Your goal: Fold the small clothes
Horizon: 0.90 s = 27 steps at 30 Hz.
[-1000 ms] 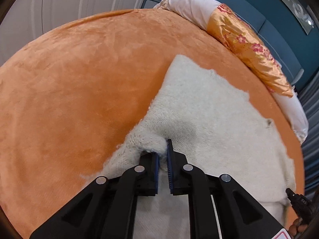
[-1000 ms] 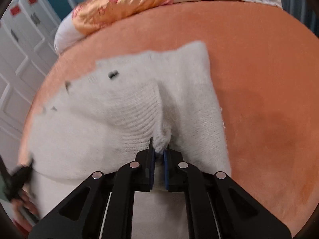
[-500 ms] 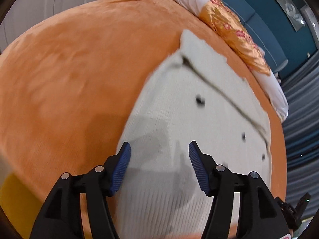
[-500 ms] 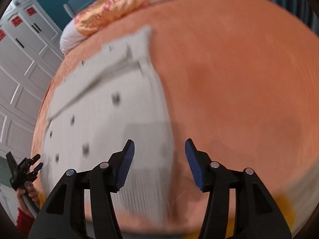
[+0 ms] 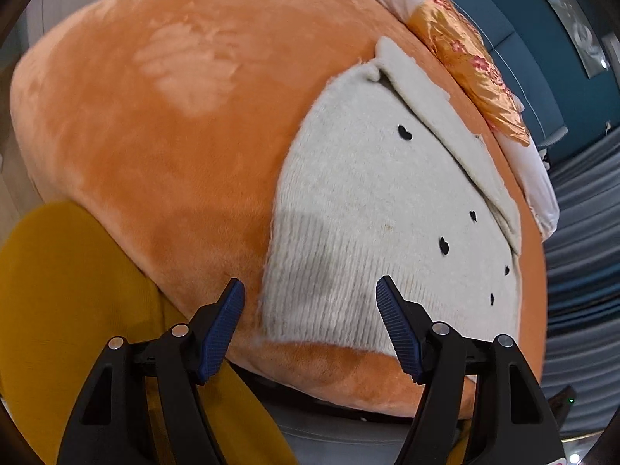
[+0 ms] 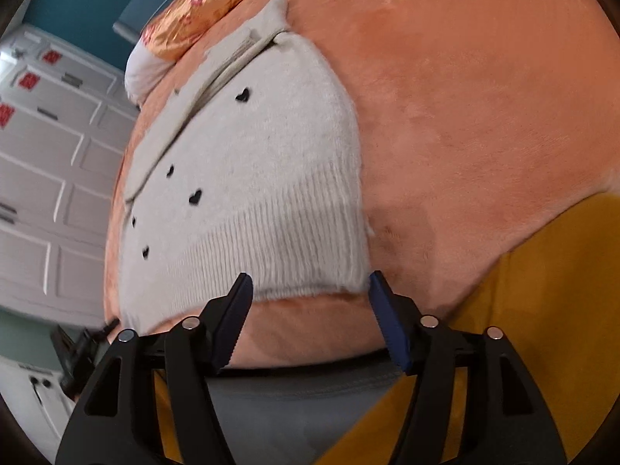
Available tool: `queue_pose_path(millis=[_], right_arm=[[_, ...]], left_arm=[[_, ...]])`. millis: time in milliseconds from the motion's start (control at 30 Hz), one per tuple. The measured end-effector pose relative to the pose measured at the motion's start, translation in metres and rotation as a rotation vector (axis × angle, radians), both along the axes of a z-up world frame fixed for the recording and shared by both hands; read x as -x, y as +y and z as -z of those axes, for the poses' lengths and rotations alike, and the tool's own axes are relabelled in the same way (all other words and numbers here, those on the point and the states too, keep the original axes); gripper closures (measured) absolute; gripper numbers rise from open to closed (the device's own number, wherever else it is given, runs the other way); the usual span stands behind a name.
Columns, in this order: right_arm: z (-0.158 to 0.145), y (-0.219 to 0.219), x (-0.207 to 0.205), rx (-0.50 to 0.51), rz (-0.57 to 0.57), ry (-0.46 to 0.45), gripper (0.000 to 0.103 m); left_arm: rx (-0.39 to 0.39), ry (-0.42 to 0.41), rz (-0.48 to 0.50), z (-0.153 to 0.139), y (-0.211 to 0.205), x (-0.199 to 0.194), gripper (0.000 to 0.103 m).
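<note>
A small cream knitted garment (image 5: 379, 209) with little black hearts lies folded flat on the orange plush bed cover (image 5: 174, 124). Its ribbed hem faces me and a folded layer lies along its far edge. It also shows in the right wrist view (image 6: 252, 178). My left gripper (image 5: 310, 325) is open and empty, held back from the hem at the near left corner. My right gripper (image 6: 308, 316) is open and empty, just short of the hem's near right corner.
A pillow with an orange floral satin cover (image 5: 469, 66) lies along the far edge of the bed. Mustard yellow cloth (image 5: 58, 310) is close below the grippers. White panelled doors (image 6: 50, 162) stand left in the right wrist view. A teal wall (image 5: 542, 58) is behind the pillow.
Both grippers held pinched folds of the garment a second ago, then opened and let go. Both have since drawn back toward the near edge of the bed. The garment now lies folded.
</note>
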State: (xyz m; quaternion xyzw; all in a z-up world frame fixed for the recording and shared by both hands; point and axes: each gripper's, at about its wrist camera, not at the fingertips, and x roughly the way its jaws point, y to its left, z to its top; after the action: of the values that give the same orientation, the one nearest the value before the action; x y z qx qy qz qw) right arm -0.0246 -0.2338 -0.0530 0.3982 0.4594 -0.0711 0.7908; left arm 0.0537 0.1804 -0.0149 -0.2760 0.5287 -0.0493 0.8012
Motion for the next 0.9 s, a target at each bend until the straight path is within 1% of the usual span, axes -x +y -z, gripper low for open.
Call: queue_pose_path(millis=[100, 133, 167, 200, 233, 267, 300, 333, 467, 533, 600, 667, 700, 767, 833, 900], right_arm=[[0.007, -0.005, -0.006, -0.032, 0.033, 0.003, 0.041], [0.008, -0.006, -0.007, -0.035, 0.039, -0.001, 0.043], [0.007, -0.006, -0.008, -0.035, 0.04, -0.009, 0.054], [0.006, -0.004, -0.01, -0.036, 0.029, -0.011, 0.062], [0.005, -0.002, -0.012, -0.033, 0.019, -0.006, 0.079], [0.004, 0.0, -0.013, -0.027, 0.01, 0.0, 0.095], [0.001, 0.002, -0.013, -0.017, 0.002, -0.004, 0.095], [-0.004, 0.003, -0.011, -0.003, -0.003, -0.014, 0.096], [-0.036, 0.006, 0.002, 0.083, -0.025, -0.048, 0.098], [-0.056, 0.007, 0.013, 0.138, -0.064, -0.056, 0.098], [-0.07, 0.01, 0.024, 0.204, -0.13, -0.03, 0.099], [-0.076, 0.013, 0.036, 0.243, -0.19, 0.009, 0.099], [-0.078, 0.017, 0.046, 0.268, -0.233, 0.047, 0.099], [-0.076, 0.025, 0.066, 0.291, -0.307, 0.117, 0.099], [-0.07, 0.031, 0.092, 0.279, -0.353, 0.19, 0.099], [-0.063, 0.036, 0.116, 0.22, -0.364, 0.247, 0.099]], left_arm=[[0.03, -0.001, 0.008, 0.001, -0.005, -0.004, 0.035], [0.052, -0.015, 0.018, -0.001, -0.007, -0.005, 0.036], [0.06, -0.021, 0.026, -0.002, -0.009, -0.006, 0.04], [0.06, -0.024, 0.039, -0.004, -0.013, -0.008, 0.047], [0.062, -0.031, 0.065, -0.006, -0.017, -0.011, 0.066], [0.055, -0.031, 0.088, -0.008, -0.021, -0.012, 0.076], [0.041, -0.034, 0.107, -0.011, -0.024, -0.014, 0.095], [0.035, -0.045, 0.129, -0.016, -0.026, -0.014, 0.097], [-0.001, -0.095, 0.157, -0.044, -0.022, -0.007, 0.098], [-0.012, -0.104, 0.175, -0.059, -0.014, 0.001, 0.098], [-0.026, -0.096, 0.209, -0.07, -0.005, 0.013, 0.099], [-0.046, -0.063, 0.248, -0.075, 0.001, 0.029, 0.099], [-0.055, -0.046, 0.262, -0.076, 0.003, 0.037, 0.099], [-0.084, 0.023, 0.313, -0.075, 0.005, 0.064, 0.099], [-0.091, 0.098, 0.334, -0.069, 0.011, 0.092, 0.099], [-0.077, 0.148, 0.32, -0.066, 0.016, 0.111, 0.099]])
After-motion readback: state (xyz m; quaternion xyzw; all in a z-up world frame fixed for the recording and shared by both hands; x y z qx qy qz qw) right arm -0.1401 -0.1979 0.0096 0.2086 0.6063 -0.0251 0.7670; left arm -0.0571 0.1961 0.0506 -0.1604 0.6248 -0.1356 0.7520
